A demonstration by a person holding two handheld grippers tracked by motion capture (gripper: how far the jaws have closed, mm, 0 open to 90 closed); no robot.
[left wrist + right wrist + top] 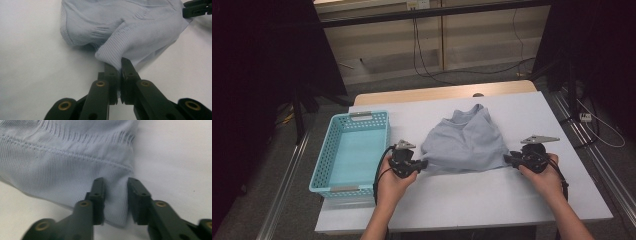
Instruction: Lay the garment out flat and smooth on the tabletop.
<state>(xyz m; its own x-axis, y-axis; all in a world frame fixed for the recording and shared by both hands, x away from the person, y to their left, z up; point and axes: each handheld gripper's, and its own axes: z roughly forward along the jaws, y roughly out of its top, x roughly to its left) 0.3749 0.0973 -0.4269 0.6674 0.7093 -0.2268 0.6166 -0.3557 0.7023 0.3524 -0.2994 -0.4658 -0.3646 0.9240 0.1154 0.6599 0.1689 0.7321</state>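
A pale blue ribbed garment lies crumpled in the middle of the white table. My left gripper is at its near left corner, and in the left gripper view the gripper is shut on a bunched fold of the garment. My right gripper is at the near right corner. The right gripper view has its jaws standing apart, one on each side of the hem corner of the garment, with a gap to the cloth. The right gripper also appears at the far end of the cloth in the left gripper view.
A light blue plastic basket stands at the table's left side, close to my left hand, with nothing in it. Bare white tabletop runs in front of and behind the garment. Dark stands and cables surround the table on the floor.
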